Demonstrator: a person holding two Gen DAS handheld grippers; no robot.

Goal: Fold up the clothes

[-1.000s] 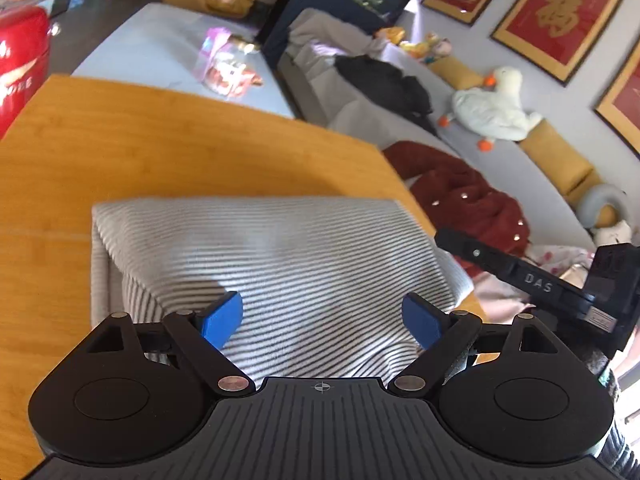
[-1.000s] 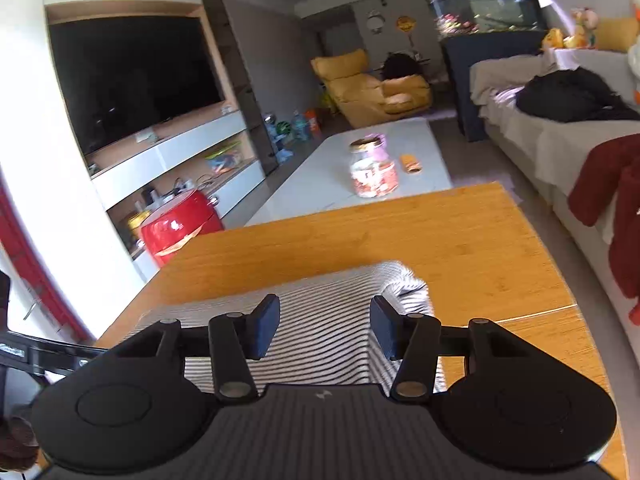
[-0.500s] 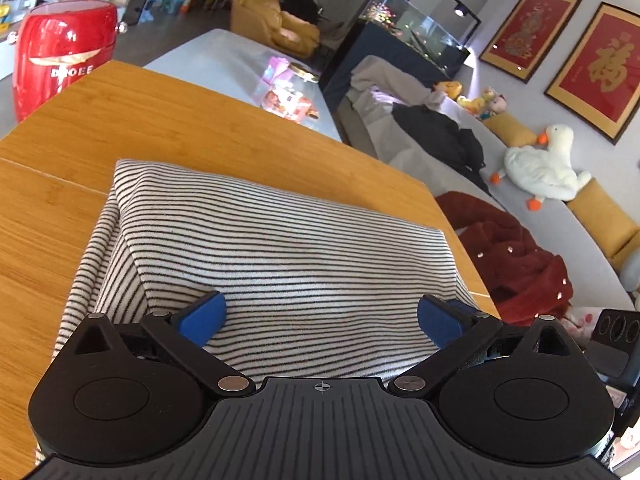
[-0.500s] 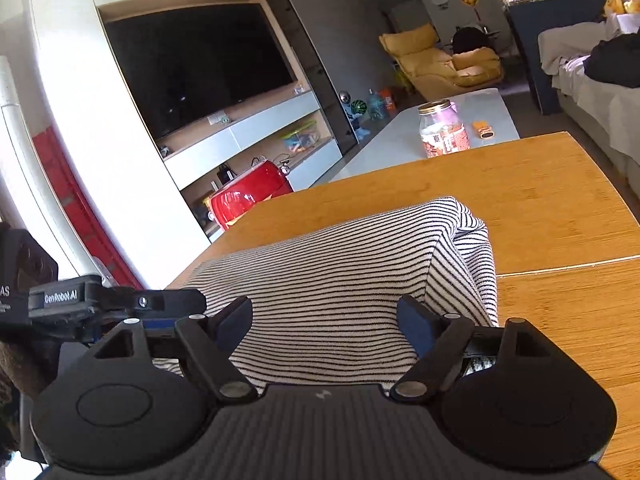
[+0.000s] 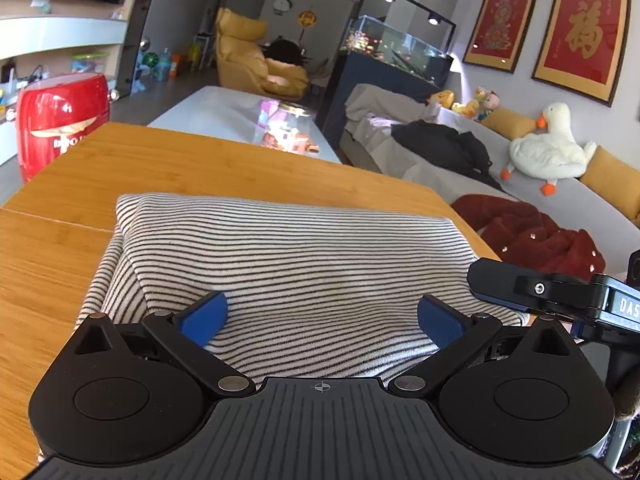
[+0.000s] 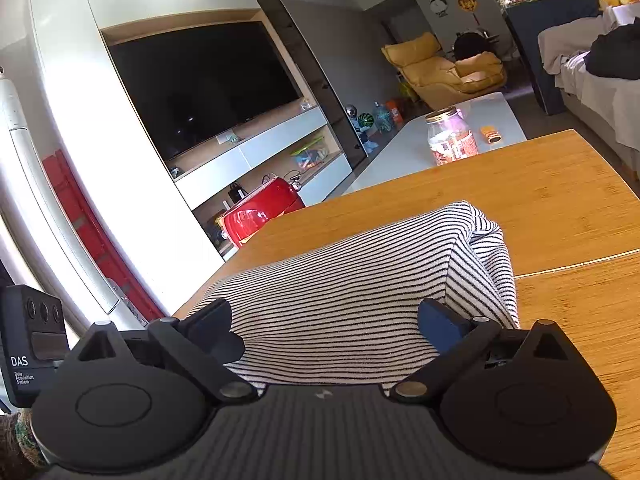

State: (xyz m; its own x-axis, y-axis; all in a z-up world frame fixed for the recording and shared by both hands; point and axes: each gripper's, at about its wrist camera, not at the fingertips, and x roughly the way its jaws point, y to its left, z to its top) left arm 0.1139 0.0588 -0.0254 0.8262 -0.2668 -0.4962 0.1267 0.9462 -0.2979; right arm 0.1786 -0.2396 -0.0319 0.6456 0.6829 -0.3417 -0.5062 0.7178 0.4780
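Note:
A folded black-and-white striped garment (image 5: 288, 264) lies on the wooden table (image 5: 192, 164). My left gripper (image 5: 322, 318) hovers low over its near edge, blue fingers spread wide, open, nothing pinched. In the right wrist view the same striped garment (image 6: 360, 280) fills the middle, with a loose fold at its right end. My right gripper (image 6: 326, 326) is over its near edge, jaws still opening wide, pads apart from the cloth. The right gripper's finger (image 5: 532, 290) shows at the right of the left wrist view.
A red appliance (image 5: 60, 120) stands beyond the table's left corner. A white coffee table (image 6: 448, 140) with a jar (image 6: 450, 136) lies behind. A sofa (image 5: 460, 176) with a dark red garment (image 5: 532, 236), black clothes and a plush duck sits to the right.
Both grippers' jaws spread wider, the right one by much more, and both sank and tilted toward the garment. The right gripper's finger came back into the left wrist view.

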